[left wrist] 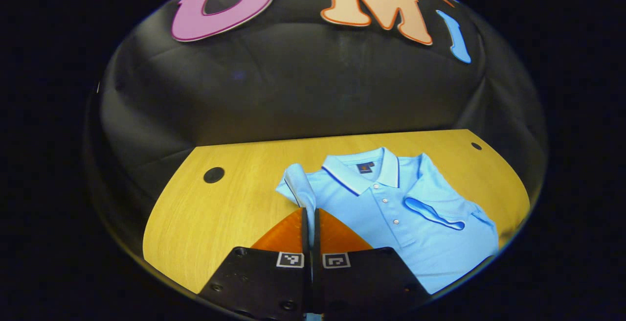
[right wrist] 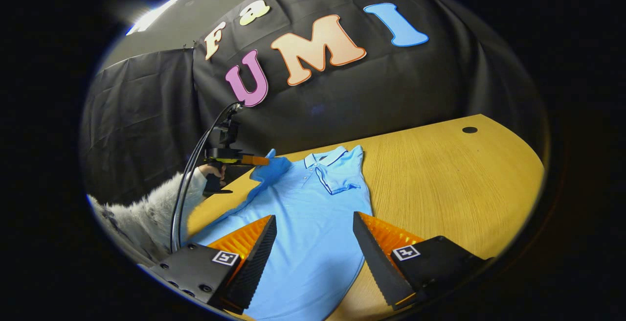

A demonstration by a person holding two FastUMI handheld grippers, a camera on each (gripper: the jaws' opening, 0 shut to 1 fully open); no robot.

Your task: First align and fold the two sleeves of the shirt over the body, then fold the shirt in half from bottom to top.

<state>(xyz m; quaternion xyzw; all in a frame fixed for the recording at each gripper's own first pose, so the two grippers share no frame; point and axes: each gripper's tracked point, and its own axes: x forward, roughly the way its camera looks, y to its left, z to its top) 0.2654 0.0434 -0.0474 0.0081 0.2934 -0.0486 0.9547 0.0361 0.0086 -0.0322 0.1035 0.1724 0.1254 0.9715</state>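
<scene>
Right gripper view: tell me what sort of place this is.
Probably a staged recording booth, not a home. A black cloth backdrop hangs behind a bare wooden table, a light blue polo shirt lies spread on it, and a hand holds the left gripper, cable trailing, shut on one sleeve.

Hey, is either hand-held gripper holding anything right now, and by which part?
The left hand-held gripper pinches the light blue polo shirt by its lifted sleeve. The right hand-held gripper is open, holding nothing.
</scene>
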